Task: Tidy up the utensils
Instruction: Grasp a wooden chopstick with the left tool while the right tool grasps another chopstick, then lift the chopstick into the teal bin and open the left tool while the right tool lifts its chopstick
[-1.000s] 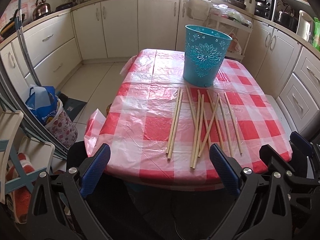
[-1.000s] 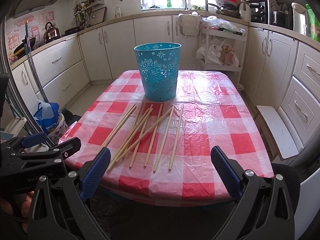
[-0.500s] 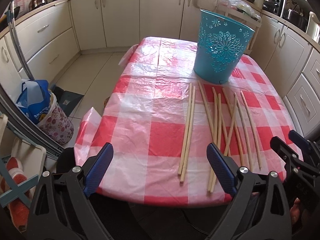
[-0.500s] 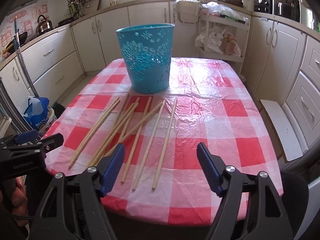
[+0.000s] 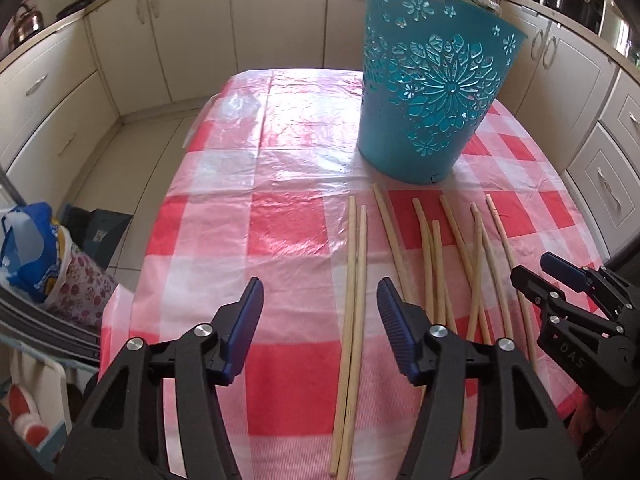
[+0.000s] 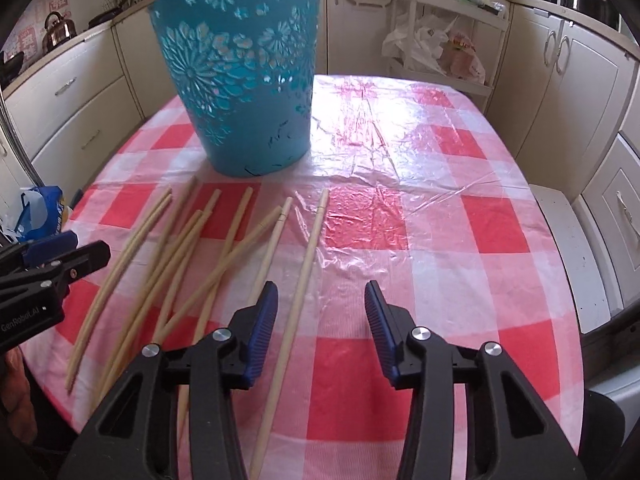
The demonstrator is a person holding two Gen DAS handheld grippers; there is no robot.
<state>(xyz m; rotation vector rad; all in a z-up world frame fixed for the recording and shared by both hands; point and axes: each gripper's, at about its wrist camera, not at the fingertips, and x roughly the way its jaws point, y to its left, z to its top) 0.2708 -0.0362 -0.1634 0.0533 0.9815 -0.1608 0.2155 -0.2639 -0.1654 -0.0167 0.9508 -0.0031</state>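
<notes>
Several long wooden chopsticks [image 5: 436,264] lie loose on a red-and-white checked tablecloth [image 5: 280,224], seen also in the right wrist view [image 6: 224,248]. A teal perforated bucket [image 5: 424,92] stands upright behind them [image 6: 240,80]. My left gripper [image 5: 320,300] is open and empty, low over the table, with a side-by-side pair of chopsticks [image 5: 352,308] between its fingers. My right gripper [image 6: 320,304] is open and empty, with the rightmost chopstick [image 6: 300,280] just inside its left finger. Each gripper shows at the edge of the other's view.
Cream kitchen cabinets [image 5: 132,48] ring the table. A blue and floral bag [image 5: 44,256] sits on the floor at left. A white rack with plastic bags [image 6: 436,44] stands behind the table. A white stool [image 6: 568,248] is at the right edge.
Both grippers have moved forward and down over the table toward the chopsticks. Their jaws have narrowed but stay open. The chopsticks and bucket have not moved.
</notes>
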